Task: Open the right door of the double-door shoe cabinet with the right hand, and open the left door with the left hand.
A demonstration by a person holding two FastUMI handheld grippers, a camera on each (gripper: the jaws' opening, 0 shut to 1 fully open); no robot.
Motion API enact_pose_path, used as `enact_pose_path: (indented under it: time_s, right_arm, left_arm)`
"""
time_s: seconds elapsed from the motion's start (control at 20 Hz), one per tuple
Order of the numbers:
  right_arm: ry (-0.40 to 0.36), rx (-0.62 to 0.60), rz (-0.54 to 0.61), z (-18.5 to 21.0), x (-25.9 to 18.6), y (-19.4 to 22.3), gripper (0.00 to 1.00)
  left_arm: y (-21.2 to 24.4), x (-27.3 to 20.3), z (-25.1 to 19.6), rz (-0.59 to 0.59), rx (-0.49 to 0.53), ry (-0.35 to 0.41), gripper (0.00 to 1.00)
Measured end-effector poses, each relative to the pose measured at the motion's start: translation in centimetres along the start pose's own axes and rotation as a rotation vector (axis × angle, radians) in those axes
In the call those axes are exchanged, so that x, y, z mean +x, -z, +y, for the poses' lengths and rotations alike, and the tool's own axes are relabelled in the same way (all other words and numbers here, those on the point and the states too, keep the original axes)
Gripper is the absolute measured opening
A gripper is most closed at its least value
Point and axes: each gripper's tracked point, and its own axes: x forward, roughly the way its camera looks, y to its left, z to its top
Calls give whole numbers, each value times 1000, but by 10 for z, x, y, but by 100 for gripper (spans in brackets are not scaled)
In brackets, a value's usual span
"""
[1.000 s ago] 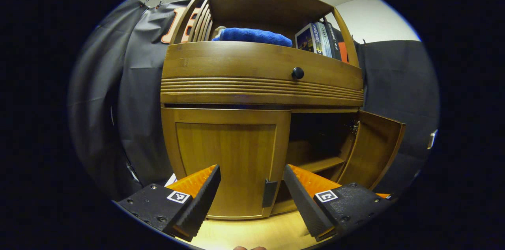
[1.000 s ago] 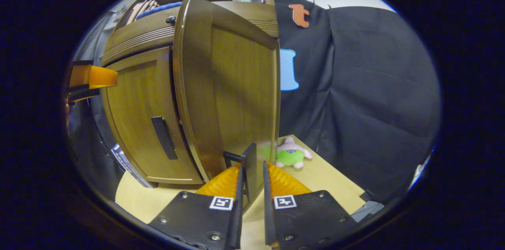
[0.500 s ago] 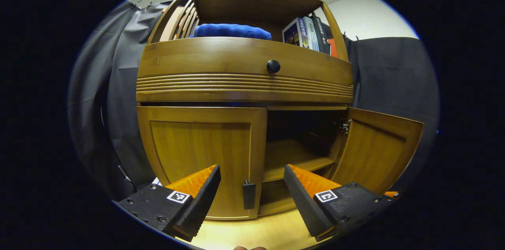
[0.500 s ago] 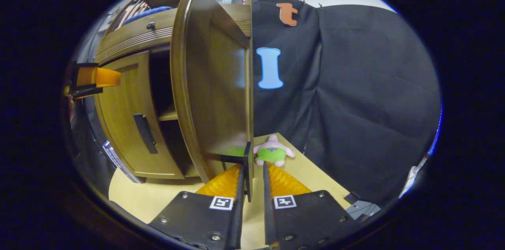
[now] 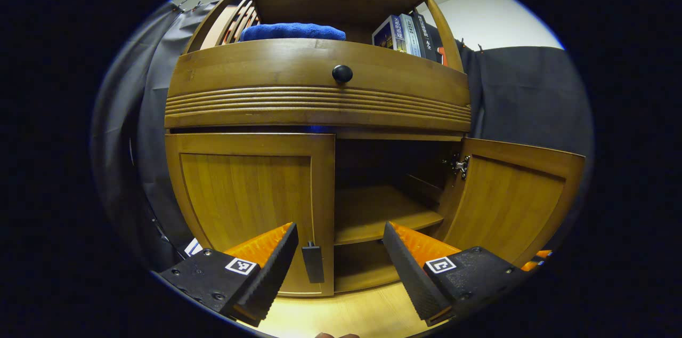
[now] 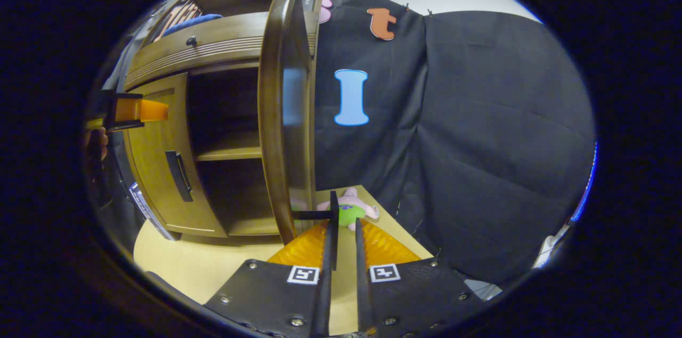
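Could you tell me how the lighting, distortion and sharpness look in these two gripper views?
Left gripper view: fisheye bows the drawer front into an arc; the open compartment sits in deep shadow; the wood grain is sharp. Right gripper view: the right door, seen edge-on, curves and carries a pale sheen; the plush toy behind it looks soft.

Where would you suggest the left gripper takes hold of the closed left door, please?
Probably by the black handle, an upright bar by the left door's inner edge. Bring the open left gripper straight in from the front, one finger each side of it.
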Motion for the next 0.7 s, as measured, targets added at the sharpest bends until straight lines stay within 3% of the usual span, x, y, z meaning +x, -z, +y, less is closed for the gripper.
enact_pose_path:
  time_s: [0.2,0.25,0.4,0.5,0.65,0.7]
  right_arm:
    - [18,-4,-7,-18,2,-3,24]
    - [31,-12,-10,-24,4,-4,20]
    - [76,-22,-31,-45,4,-13,21]
    - [106,-13,-39,-59,5,-15,20]
    - [85,17,-52,-58,5,-21,24]
    - [96,11,-61,-62,3,-23,20]
  left_arm:
    - [21,19,6,17,-1,-39,99]
    - [29,24,8,30,1,-49,99]
    - [57,40,19,71,7,-93,99]
    - [78,52,26,113,0,-107,95]
    - [101,67,33,156,-18,-135,91]
    - [108,73,38,168,-19,-146,87]
